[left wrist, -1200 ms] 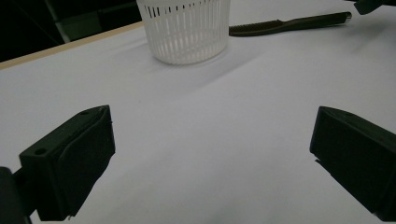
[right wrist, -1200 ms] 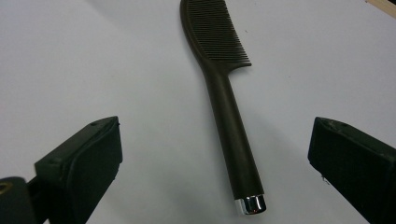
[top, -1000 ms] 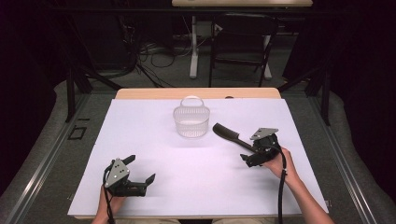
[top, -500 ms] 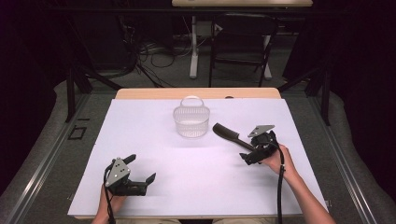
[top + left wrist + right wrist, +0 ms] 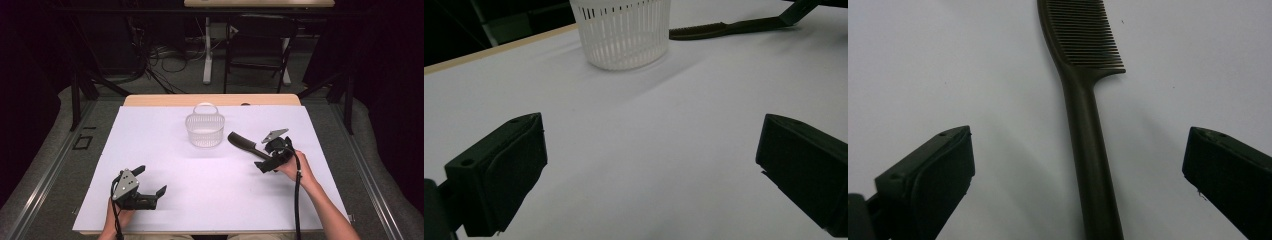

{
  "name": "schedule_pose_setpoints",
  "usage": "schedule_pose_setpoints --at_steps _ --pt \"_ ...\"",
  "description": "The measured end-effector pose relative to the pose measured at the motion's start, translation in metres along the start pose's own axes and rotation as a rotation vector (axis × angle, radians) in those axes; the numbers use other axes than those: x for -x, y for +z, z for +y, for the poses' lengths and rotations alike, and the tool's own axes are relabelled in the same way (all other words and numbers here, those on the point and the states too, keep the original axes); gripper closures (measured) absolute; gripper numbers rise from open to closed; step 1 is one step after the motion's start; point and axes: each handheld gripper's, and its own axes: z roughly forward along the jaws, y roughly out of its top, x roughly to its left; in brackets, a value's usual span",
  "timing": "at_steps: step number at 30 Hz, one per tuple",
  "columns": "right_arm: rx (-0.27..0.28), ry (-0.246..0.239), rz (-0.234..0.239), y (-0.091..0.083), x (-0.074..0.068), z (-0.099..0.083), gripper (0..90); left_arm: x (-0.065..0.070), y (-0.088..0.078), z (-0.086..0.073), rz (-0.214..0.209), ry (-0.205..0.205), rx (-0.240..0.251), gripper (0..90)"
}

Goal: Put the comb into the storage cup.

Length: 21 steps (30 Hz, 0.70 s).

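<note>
High view: my right claw [image 5: 268, 161] sits over the handle end of the dark comb [image 5: 243, 143], which lies flat on the white table cover [image 5: 200, 200] just to the right of the white slotted basket [image 5: 205, 131]. The comb's toothed end points toward the basket and its handle runs away from it toward my right hand [image 5: 295, 170]. From this height I cannot tell whether the claw touches the comb.

Right gripper view: this settles the point. My two jaws stand wide apart, one on each side of the comb's [image 5: 1088, 115] handle, and neither pad touches it. White cover shows between each pad and the handle. The teeth, fine and closely set, lie at the far end, and a soft shadow falls to the left of the handle.

Left gripper view: my left claw [image 5: 649, 170] is also spread, with nothing but bare cover between its jaws. Ahead stands the basket [image 5: 624, 35], its thin upright slots plainly seen here, and beside it the comb [image 5: 724, 27] seen from the side, low on the cover.

High view, again: my left claw [image 5: 150, 185] rests well apart from the basket, near the front edge of the table, on the basket's left side.
</note>
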Motion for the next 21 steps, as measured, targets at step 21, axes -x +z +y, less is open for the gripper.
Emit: schedule_pose_setpoints --at_steps 21 --pt "-0.062 -0.013 0.014 0.008 0.011 0.019 2.9 0.000 0.000 0.000 -0.002 0.007 0.000 0.1"
